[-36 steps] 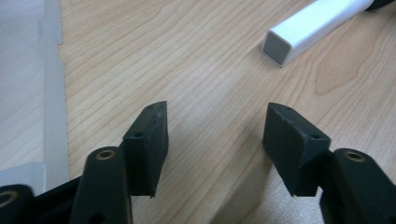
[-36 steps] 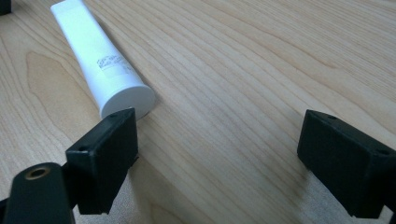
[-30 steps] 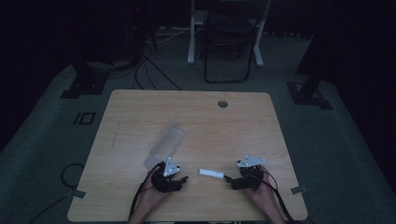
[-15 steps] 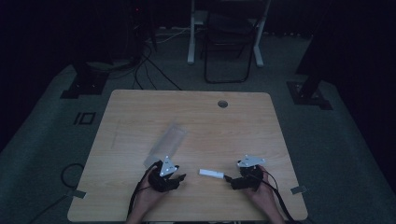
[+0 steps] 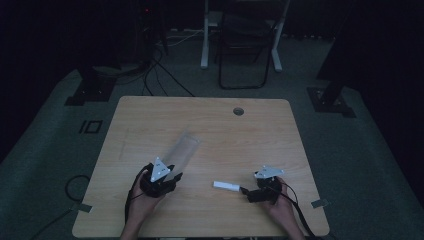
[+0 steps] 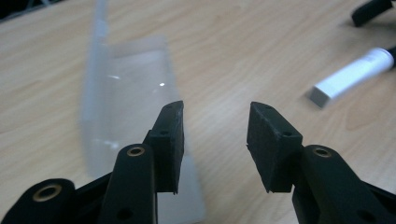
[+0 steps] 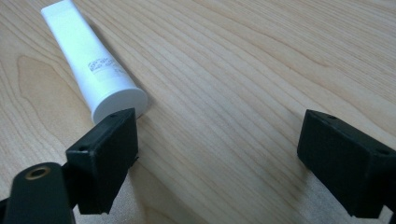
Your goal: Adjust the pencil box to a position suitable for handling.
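Flat on the table (image 5: pixel 210 125), white tube (image 5: pixel 226 186) caps toward wide-open right claw (image 7: pixel 219 149); left claw (image 6: pixel 215 140) gapes.

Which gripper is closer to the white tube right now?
Right. The right gripper has the white tube's cap end beside one jaw, both jaws open. The left gripper sits farther off, at the clear bag.
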